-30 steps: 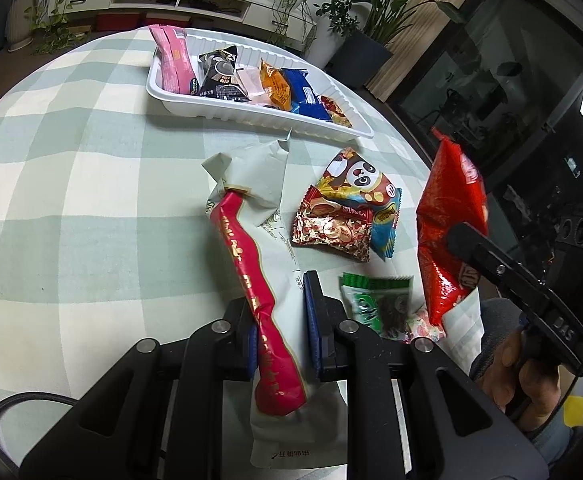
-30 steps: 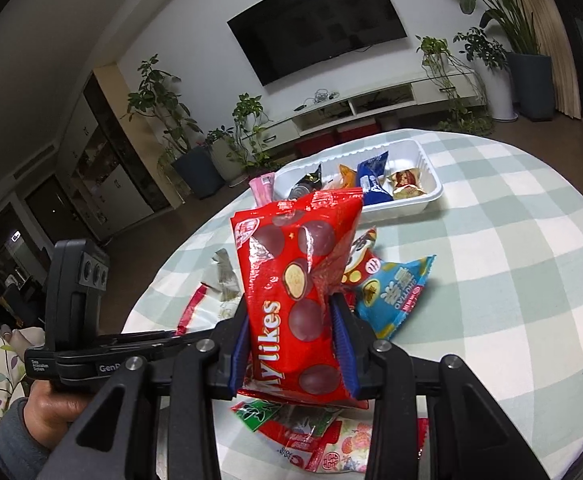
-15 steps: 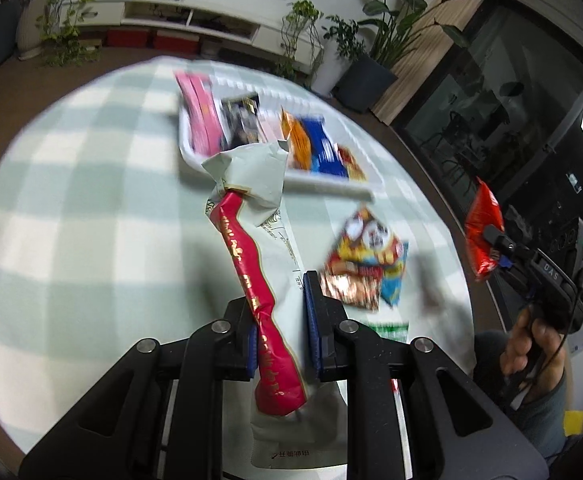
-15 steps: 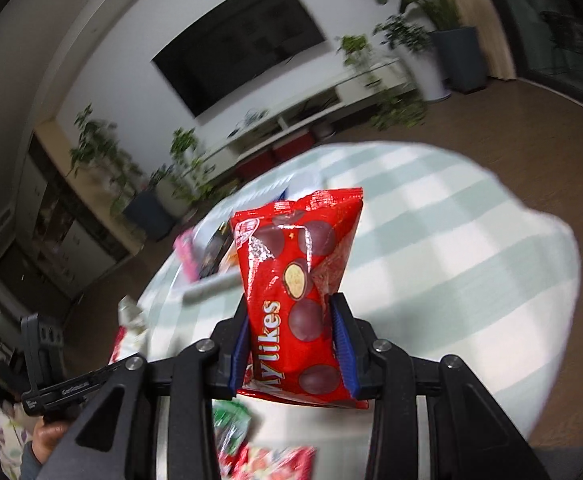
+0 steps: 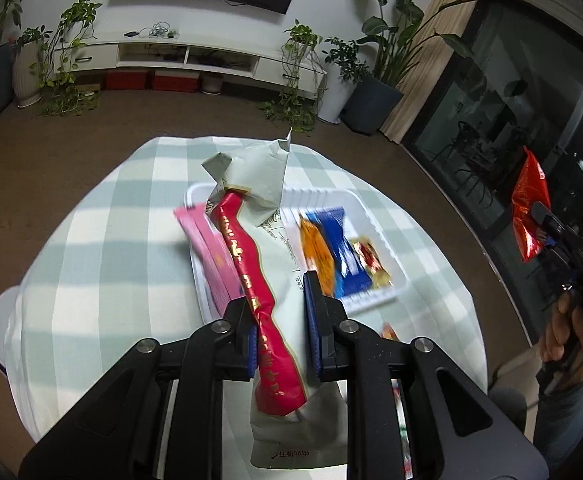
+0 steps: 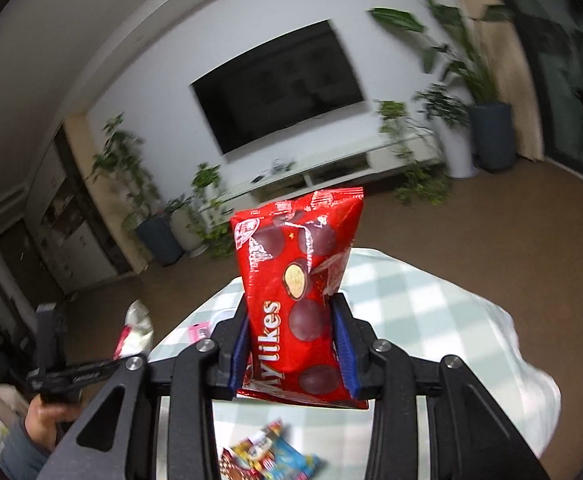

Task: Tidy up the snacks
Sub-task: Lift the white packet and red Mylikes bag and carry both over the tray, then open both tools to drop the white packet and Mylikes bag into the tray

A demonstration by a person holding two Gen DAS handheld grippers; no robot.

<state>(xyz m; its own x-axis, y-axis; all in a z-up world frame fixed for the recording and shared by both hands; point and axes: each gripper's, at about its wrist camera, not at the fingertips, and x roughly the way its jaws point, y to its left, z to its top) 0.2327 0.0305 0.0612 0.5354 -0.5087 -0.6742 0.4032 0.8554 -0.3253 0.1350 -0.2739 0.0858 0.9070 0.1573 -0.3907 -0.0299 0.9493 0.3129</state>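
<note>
Two grippers are each carrying a snack above the checked surface (image 5: pixel 91 264). Left gripper (image 5: pixel 281 344), low centre of its view, is clamping shut on a pale grey-green packet (image 5: pixel 267 168) with a red, gold-lettered band running down it; small printed characters at its lower end are showing upside down, too fine to read. Behind it, mid-frame, a white tray (image 5: pixel 395 264) is sitting on the surface, holding pink (image 5: pixel 211 248), orange (image 5: pixel 315 248), blue (image 5: pixel 341 240) and red-gold (image 5: pixel 371 258) wrappers, all blurred. Right gripper (image 6: pixel 293 348), low centre of its view, is pinching partway closed on a red bag (image 6: pixel 299 280) reading "...ylikes", printed with brown chocolate balls. One loose colourful packet (image 6: pixel 271 456) is lying at bottom centre, blurred.
</note>
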